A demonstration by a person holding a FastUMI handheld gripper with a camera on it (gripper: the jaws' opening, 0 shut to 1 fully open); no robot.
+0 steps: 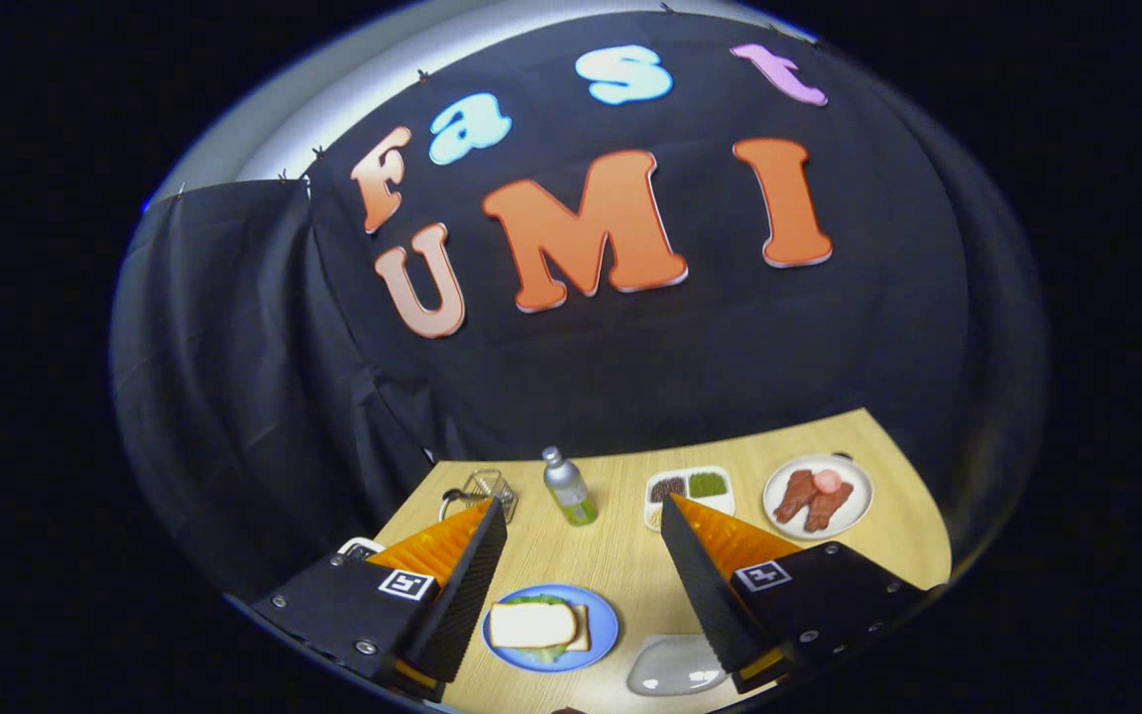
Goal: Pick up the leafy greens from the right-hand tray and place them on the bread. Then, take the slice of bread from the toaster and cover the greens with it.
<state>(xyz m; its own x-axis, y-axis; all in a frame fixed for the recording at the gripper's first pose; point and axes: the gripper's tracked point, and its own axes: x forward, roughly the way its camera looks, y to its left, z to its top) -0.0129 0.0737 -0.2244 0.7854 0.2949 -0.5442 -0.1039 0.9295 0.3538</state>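
Note:
A blue plate (603,617) lies on the wooden table between my fingers, close in. On it a top slice of bread (531,625) rests over leafy greens (541,599), which peek out at the far and near edges. A lower slice (584,628) shows at the right side. My gripper (582,506) is open and held above the table, with nothing between its fingers. A wire toaster rack (489,487) stands beyond the left fingertip and holds no bread that I can see. A pale shallow tray (675,666) lies by the right finger's base.
A small green bottle (569,486) stands upright ahead between the fingertips. A white compartment tray (690,491) with dark and green fillings lies beyond the right fingertip. Further right is a white plate (854,516) with sausages. The black cloth wall closes the back.

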